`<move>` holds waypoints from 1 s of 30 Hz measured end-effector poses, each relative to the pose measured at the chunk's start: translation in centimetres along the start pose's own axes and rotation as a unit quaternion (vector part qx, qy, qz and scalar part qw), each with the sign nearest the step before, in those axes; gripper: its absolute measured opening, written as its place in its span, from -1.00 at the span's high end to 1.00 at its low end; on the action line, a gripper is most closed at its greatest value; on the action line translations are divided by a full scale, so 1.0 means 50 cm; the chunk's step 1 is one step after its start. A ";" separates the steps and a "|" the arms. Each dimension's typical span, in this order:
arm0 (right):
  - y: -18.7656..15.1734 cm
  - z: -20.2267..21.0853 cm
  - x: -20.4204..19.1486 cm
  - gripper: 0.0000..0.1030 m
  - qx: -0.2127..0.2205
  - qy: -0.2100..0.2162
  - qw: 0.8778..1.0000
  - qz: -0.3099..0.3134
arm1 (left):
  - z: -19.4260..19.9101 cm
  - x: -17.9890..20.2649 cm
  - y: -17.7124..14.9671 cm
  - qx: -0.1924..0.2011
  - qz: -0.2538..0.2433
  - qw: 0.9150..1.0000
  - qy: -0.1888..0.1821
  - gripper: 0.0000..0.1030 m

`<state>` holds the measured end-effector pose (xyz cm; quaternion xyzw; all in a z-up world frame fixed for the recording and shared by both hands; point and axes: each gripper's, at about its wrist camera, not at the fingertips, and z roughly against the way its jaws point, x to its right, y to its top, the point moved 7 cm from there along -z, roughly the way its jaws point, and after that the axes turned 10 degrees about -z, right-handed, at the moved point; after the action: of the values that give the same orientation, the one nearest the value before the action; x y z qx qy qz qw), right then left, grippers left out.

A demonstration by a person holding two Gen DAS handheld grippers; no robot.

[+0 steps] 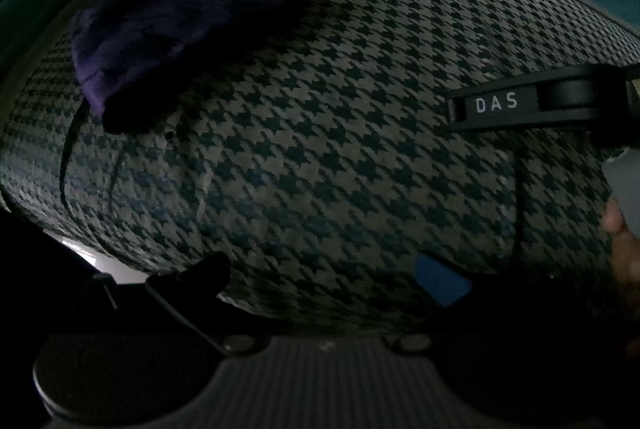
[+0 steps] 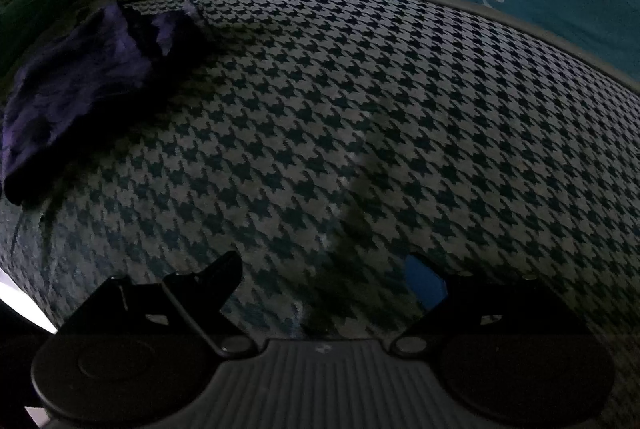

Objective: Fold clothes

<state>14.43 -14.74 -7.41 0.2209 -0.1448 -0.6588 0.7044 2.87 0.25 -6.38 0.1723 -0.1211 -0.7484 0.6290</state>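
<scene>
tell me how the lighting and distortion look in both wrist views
Left wrist view: dim, strong fisheye bulge in the houndstooth cloth, the purple garment nearly black. Right wrist view: a little brighter, same bulge, a soft shadow on the cloth, and glare at the lower left edge.

Matt woven houndstooth cloth [image 2: 360, 129]

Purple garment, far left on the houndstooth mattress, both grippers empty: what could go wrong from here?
1. The purple garment lies bunched, so a pinch may catch several layers and the fold could come out crooked.
2. It sits far left of the open right gripper and left gripper, near the mattress edge; dragging may slide it off.
3. The dim light makes hems hard to pick out.
</scene>
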 end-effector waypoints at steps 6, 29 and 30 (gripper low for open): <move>-0.002 -0.005 0.024 -0.73 0.003 -0.001 1.000 -0.003 | -0.006 0.008 0.003 0.001 -0.001 1.000 0.002 -1.00; -0.024 0.021 0.148 -0.73 0.030 -0.002 0.999 -0.032 | -0.008 0.104 0.027 0.016 -0.006 0.999 0.032 -1.00; -0.023 0.023 0.157 -0.73 0.032 -0.003 0.999 -0.035 | -0.009 0.106 0.032 0.018 -0.007 0.999 0.034 -1.00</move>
<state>13.60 -22.69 -7.68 0.2460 -0.1598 -0.6785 0.6735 3.69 -5.21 -6.72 0.2100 -0.1118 -0.7441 0.6243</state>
